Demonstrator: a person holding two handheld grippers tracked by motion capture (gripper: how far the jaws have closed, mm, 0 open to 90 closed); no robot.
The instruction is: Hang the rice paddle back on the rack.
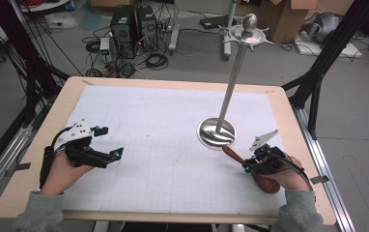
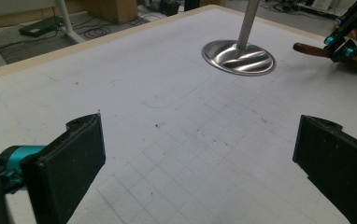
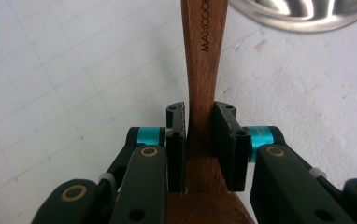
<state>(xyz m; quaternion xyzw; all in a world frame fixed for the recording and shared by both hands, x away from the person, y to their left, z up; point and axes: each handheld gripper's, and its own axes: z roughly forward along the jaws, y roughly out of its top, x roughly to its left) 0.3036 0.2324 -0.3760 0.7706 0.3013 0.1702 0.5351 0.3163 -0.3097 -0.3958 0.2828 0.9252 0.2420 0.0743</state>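
Overhead, gridded white table (image 1: 173,159); right hand-held gripper (image 1: 248,166) clamped on wooden spoon (image 1: 235,155), left hand-held gripper (image 1: 112,143) agape.

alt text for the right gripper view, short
Black tongs clamp the narrow neck of a brown wooden spoon, whose handle runs up and away over the white gridded table mat. The rim of a shiny round metal stand base shows at top right.

right gripper (image 1: 248,163) – wooden spoon (image 1: 264,182) clamped, left gripper (image 1: 111,142) open
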